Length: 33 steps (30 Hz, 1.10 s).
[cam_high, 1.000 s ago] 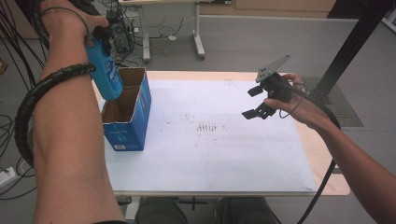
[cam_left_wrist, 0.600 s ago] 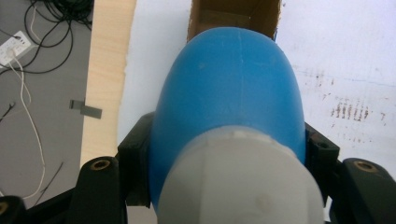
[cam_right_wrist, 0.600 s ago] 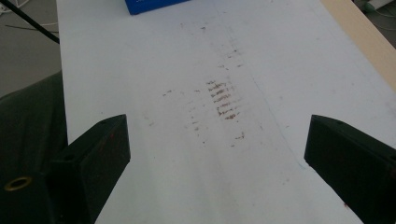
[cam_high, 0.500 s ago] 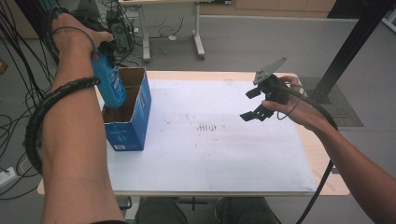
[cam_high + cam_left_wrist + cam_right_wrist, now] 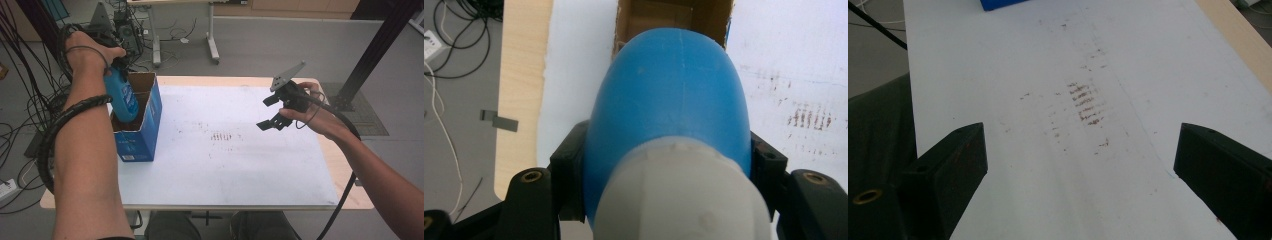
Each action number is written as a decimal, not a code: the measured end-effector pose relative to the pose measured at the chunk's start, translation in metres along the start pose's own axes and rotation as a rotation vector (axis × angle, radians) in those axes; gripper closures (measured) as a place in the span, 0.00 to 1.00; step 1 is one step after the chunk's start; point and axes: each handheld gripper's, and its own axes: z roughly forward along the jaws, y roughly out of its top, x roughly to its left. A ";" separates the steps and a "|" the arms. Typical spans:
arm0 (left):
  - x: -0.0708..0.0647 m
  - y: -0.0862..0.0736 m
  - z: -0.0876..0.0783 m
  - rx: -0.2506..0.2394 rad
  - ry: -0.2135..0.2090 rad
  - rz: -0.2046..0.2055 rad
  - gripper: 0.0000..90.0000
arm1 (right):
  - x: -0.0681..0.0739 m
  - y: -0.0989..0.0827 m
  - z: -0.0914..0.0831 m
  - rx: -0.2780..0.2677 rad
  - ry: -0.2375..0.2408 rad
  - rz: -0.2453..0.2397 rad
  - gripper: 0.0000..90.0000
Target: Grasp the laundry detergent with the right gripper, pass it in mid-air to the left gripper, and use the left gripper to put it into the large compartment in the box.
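Jaws of the left gripper are clamped on either side of a smooth blue plastic bottle with a pale grey cap, which is held bottom-down with its lower end inside the open brown cardboard box with blue printed sides at the left edge of the white-covered wooden table. The right gripper is held above the table's right part, well apart from the box, its jaws spread wide with nothing between them.
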 end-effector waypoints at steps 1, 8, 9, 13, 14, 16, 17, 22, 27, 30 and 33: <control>0.000 0.000 0.003 -0.001 0.000 0.000 0.41 | 0.000 0.000 0.001 0.000 -0.001 0.000 0.08; -0.001 -0.004 0.025 0.000 0.006 0.015 0.41 | 0.000 0.000 0.003 0.001 0.003 0.004 0.08; -0.002 -0.004 0.028 -0.001 0.010 0.024 0.41 | 0.000 0.001 0.003 0.002 0.002 -0.001 0.08; -0.003 -0.006 0.039 0.005 0.010 0.031 0.41 | 0.001 0.002 0.005 0.005 0.006 -0.001 0.08; -0.003 -0.006 0.042 0.007 0.008 0.032 0.41 | 0.001 0.003 0.006 0.005 0.007 -0.006 0.08; -0.004 -0.007 0.048 0.007 0.009 0.037 0.41 | 0.001 0.003 0.007 0.006 0.008 -0.007 0.08; -0.004 -0.008 0.052 0.005 0.011 0.038 0.41 | 0.001 0.003 0.007 0.005 0.007 -0.006 0.08; -0.005 -0.010 0.066 0.012 0.012 0.043 0.41 | 0.000 0.002 0.008 0.010 0.005 -0.003 0.08; -0.006 -0.012 0.078 0.008 0.007 0.050 0.41 | 0.000 0.001 0.009 0.014 0.005 -0.002 0.08; -0.007 -0.013 0.083 0.005 0.004 0.051 0.41 | 0.000 0.001 0.009 0.011 0.006 -0.001 0.08; -0.008 -0.013 0.089 0.007 0.003 0.057 0.41 | -0.001 0.000 0.010 0.011 0.006 -0.001 0.08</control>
